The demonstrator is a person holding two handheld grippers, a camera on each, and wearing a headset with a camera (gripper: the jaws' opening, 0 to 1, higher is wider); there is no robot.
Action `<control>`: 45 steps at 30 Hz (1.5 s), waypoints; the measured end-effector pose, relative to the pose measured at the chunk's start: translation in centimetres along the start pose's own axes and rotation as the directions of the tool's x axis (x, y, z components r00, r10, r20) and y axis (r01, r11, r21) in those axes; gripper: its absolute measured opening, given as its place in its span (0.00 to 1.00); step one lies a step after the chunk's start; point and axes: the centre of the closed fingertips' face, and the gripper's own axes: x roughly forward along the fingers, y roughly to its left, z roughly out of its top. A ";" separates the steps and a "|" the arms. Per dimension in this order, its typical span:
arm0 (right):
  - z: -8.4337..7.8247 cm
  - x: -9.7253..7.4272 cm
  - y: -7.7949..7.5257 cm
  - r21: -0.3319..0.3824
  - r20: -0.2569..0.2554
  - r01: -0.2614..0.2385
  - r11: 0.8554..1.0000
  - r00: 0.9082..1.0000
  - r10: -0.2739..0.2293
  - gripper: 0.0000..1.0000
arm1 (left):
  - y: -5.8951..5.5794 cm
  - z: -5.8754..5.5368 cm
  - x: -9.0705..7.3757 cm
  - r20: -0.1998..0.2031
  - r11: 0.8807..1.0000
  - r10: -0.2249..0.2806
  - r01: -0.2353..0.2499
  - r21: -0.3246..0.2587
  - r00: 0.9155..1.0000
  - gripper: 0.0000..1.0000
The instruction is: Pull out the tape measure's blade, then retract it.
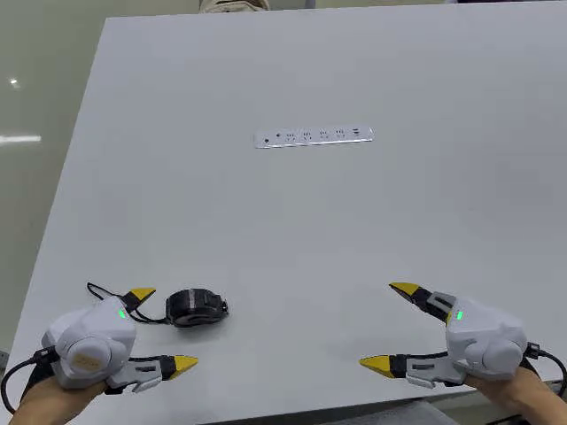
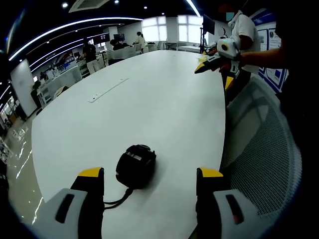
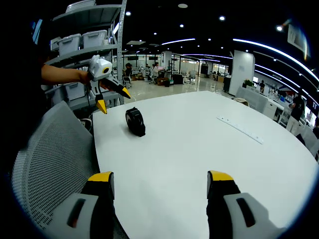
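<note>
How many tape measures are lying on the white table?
1. The tape measure lies on the table near the person, just ahead of the open left gripper. No other seems hidden.

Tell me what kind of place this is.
Likely an open-plan office or lab: a big white table with a power strip, shelves of storage bins, and people at desks beyond.

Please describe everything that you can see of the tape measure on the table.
The tape measure is a small, rounded black case, seemingly plastic, with a thin black cord trailing from it. No blade is pulled out. It rests on the white table near the front edge, just ahead of the left gripper, whose jaws stand open and apart from it. Only the table touches it.
</note>
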 end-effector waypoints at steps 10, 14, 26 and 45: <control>0.4 1.3 -0.3 -0.035 -0.008 -0.034 0.999 0.999 0.034 0.73 | 0.7 -1.0 0.6 -0.035 0.999 -0.032 0.033 0.026 0.999 0.68; 0.5 1.8 -0.3 -0.045 -0.014 -0.051 0.998 0.999 0.051 0.71 | 1.0 -1.4 0.9 -0.049 0.998 -0.043 0.045 0.038 0.998 0.65; 1.2 3.6 -0.4 -0.069 -0.016 -0.097 0.993 0.995 0.096 0.66 | 1.9 -2.3 2.0 -0.096 0.992 -0.078 0.087 0.090 0.992 0.56; 2.0 7.1 -0.3 -0.115 -0.015 -0.170 0.979 0.985 0.170 0.60 | 2.9 -3.6 4.1 -0.148 0.978 -0.132 0.152 0.140 0.980 0.47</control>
